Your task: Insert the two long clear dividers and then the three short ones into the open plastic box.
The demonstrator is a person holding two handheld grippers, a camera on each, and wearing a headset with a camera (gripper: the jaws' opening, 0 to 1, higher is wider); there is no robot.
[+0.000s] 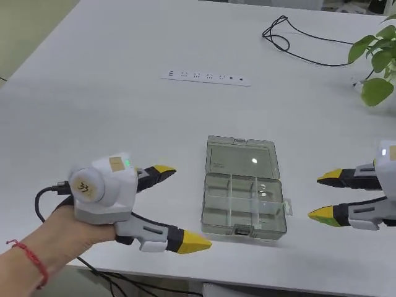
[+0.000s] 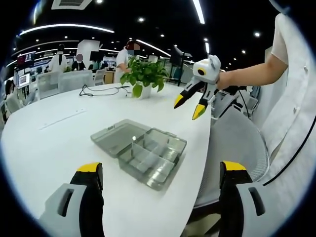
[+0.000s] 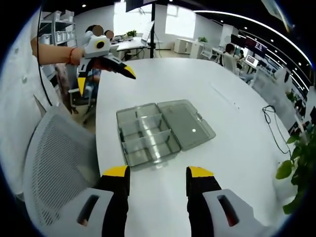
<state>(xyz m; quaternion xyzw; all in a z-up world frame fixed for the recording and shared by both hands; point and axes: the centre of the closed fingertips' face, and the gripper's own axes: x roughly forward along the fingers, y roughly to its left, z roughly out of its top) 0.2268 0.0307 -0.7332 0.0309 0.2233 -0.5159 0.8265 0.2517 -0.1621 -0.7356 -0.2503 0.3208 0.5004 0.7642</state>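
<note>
Nearest of all is the left tool [image 1: 179, 205], gripped in a hand [image 1: 55, 238] with a red cord at the wrist. Its yellow-tipped jaws stand wide apart and hold nothing. Across from it the right tool [image 1: 325, 196] has its jaws parted less widely, and they are empty too. Both tools hang over the white counter [image 1: 124, 105] with their tips aimed inward at each other.

Between the two tools sits the open plastic box [image 1: 216, 224], straight ahead of each tool's jaws in the gripper views. Its lid [image 1: 241, 158] is laid flat on the far side. The long axis of the box's base runs from one tool across to the other, so each tool faces a short end.

Clear dividers [image 1: 231, 198] already split the base into compartments. I cannot count them for certain through the plastic. A clear bit juts from the box's end on the right tool's side, and I cannot tell what it is.

The left tool's lower tip looks just beside the box and the right tool's tips stand a little farther off, though how high either tool hangs is unclear. I'd judge the inserting done or nearly so. If any seating is left, the left tool seems better placed for it.
</note>
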